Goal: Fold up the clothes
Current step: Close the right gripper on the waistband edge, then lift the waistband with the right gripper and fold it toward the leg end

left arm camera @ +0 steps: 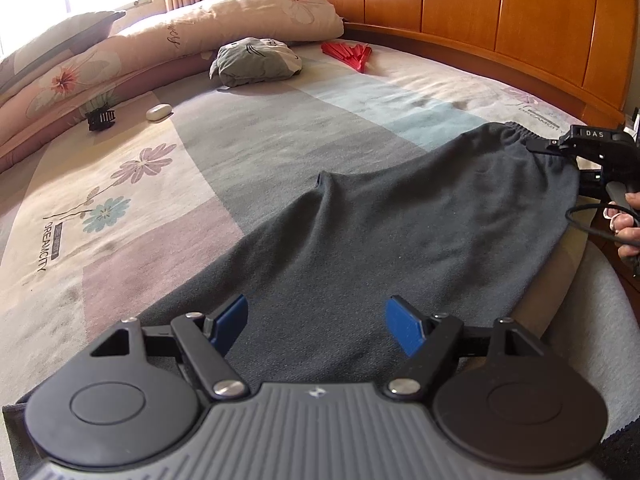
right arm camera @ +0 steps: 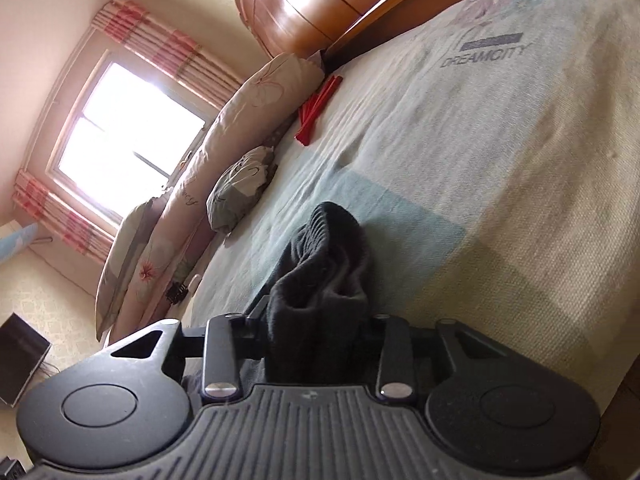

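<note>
Dark grey trousers (left arm camera: 400, 220) lie spread across the patterned bed sheet (left arm camera: 240, 140), with the elastic waistband (left arm camera: 516, 130) at the far right. My left gripper (left arm camera: 316, 314) hovers open just above the near end of the cloth, its blue pads (left arm camera: 404, 326) wide apart with nothing pinched between them. At the waistband, my right gripper (left arm camera: 540, 147) is held by a person's hand (left arm camera: 628, 224). In the right wrist view the ribbed waistband (right arm camera: 332, 236) bunches up between the jaws of the right gripper (right arm camera: 316, 320), which is shut on it; the cloth hides the fingertips.
A long floral pillow (left arm camera: 224, 24) runs along the far side. Near it lie a small grey bundle (left arm camera: 256, 60), a red folding fan (left arm camera: 348, 54), a white case (left arm camera: 159, 112) and a black hair clip (left arm camera: 101, 119). The wooden headboard (left arm camera: 480, 20) borders the bed on the right.
</note>
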A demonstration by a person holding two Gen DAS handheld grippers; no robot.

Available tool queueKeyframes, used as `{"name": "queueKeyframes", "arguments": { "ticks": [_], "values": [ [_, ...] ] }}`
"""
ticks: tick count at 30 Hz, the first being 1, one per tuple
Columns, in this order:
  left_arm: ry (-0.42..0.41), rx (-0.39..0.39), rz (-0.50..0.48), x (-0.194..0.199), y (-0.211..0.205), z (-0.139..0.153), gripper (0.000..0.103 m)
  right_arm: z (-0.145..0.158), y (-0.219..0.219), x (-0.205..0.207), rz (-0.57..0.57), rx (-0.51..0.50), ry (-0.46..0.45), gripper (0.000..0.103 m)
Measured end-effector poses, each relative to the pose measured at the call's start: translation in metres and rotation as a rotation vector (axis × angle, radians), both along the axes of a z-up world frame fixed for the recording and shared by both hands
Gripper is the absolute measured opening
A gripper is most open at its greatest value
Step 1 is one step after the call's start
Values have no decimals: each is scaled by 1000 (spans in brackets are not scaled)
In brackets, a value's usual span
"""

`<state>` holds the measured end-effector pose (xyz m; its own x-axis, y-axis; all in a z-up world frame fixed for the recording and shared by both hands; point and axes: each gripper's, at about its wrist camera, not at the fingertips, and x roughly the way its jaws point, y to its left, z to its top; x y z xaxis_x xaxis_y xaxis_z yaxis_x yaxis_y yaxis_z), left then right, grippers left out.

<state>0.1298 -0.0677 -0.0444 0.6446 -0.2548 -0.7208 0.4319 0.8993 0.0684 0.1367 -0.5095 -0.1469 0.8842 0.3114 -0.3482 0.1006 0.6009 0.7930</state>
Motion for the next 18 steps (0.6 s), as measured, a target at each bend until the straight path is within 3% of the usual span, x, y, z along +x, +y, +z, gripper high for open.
{"name": "queueKeyframes", "arguments": {
  "ticks": [6,10,13,18],
  "values": [
    [1,0,-1,-2,1,0,77,3,10,5,-26,-58,12,37],
    [1,0,-2,-3,1,1,77,2,14,5,-28,-119,30,22],
    [-1,10,0,-3,3,1,77,4,12,7,-25,-107,56,22],
    [7,12,-4,-5,11,3,77,22,24,8,-15,-184,68,21]
  ]
}}
